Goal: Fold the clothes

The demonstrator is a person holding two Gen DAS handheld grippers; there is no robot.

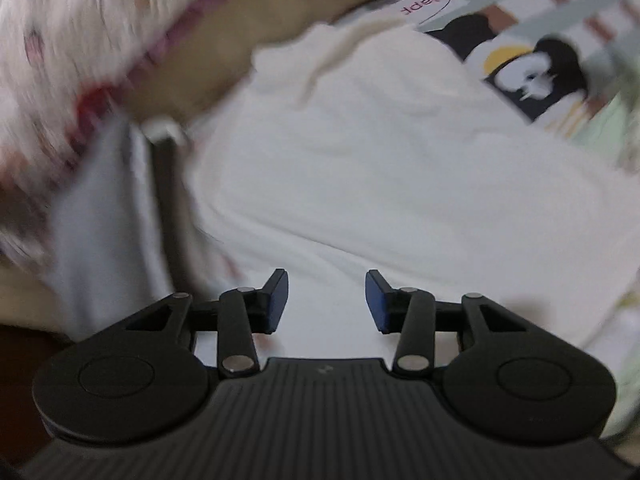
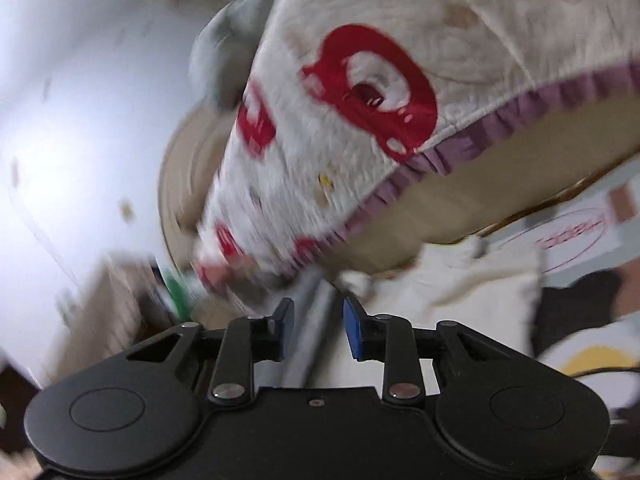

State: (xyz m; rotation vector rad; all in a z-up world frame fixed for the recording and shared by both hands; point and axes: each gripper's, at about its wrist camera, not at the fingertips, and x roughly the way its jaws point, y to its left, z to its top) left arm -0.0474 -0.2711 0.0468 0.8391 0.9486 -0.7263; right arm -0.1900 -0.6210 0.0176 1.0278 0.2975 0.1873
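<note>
Both grippers stand open and empty: the left gripper [image 1: 326, 300] hovers over a white garment [image 1: 380, 168] spread on the patterned sheet [image 1: 560, 16]; the right gripper [image 2: 319, 328], narrower, faces a quilted blanket [image 2: 360, 100] beyond.

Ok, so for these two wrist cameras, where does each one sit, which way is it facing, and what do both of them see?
Left wrist: sits behind the left gripper, looking down along its open fingers at a white garment spread on a panda-print sheet; only the gripper shows.
Right wrist: sits behind the right gripper, fingers apart and empty, facing a red-patterned quilt with a purple frill; only the gripper shows.
Shared: the quilt, the white garment and the printed sheet.
</note>
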